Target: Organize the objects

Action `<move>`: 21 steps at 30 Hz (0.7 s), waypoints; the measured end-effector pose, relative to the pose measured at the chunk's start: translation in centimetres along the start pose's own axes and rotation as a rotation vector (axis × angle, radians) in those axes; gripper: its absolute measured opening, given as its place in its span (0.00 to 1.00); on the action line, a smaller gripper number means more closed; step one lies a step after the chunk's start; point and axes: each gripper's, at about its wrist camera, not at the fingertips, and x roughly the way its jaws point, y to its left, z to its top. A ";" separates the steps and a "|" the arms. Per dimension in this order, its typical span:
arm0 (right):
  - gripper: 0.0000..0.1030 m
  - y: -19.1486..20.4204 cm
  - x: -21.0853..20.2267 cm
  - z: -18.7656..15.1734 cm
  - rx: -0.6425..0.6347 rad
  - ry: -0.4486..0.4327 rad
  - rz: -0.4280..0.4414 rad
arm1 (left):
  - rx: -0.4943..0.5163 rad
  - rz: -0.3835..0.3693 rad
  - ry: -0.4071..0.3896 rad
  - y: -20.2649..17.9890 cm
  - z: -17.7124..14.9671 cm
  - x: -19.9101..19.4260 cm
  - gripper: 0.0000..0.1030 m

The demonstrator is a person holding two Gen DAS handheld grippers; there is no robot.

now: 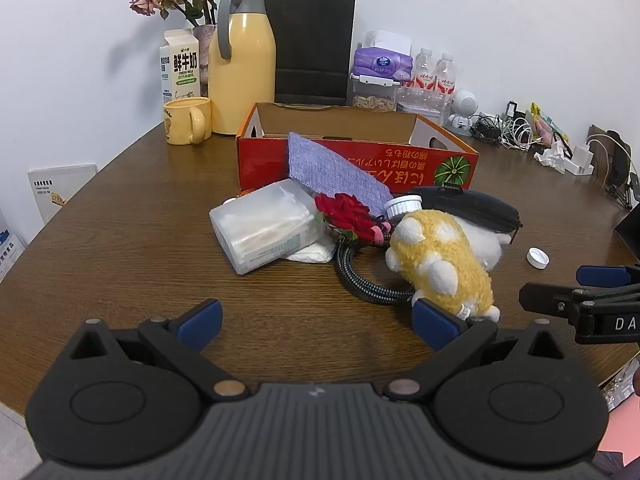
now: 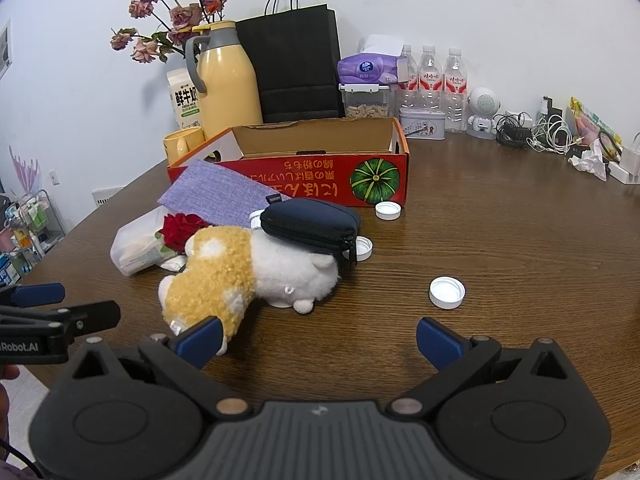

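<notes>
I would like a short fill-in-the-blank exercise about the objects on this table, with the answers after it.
1. The red cardboard box has a picture of a ____ on its front.
2. The dark zip pouch rests on the ____ toy.
3. Both the left gripper and the right gripper have their jaws ____.
4. The purple cloth leans against the ____.

Answers: pumpkin; plush; open; box

Wooden table, red box, plush toy

A round brown wooden table stands against a plain white wall.
</notes>
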 end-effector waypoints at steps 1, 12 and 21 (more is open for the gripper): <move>1.00 0.0 0.0 0.0 0.000 0.000 0.000 | 0.000 0.000 0.001 0.0 0.0 0.0 1.00; 1.00 0.0 0.0 0.0 0.000 0.002 -0.001 | 0.000 -0.001 0.004 0.0 -0.3 0.2 1.00; 1.00 0.0 0.1 -0.1 -0.001 0.003 -0.001 | 0.001 -0.001 0.005 0.0 -0.4 0.2 1.00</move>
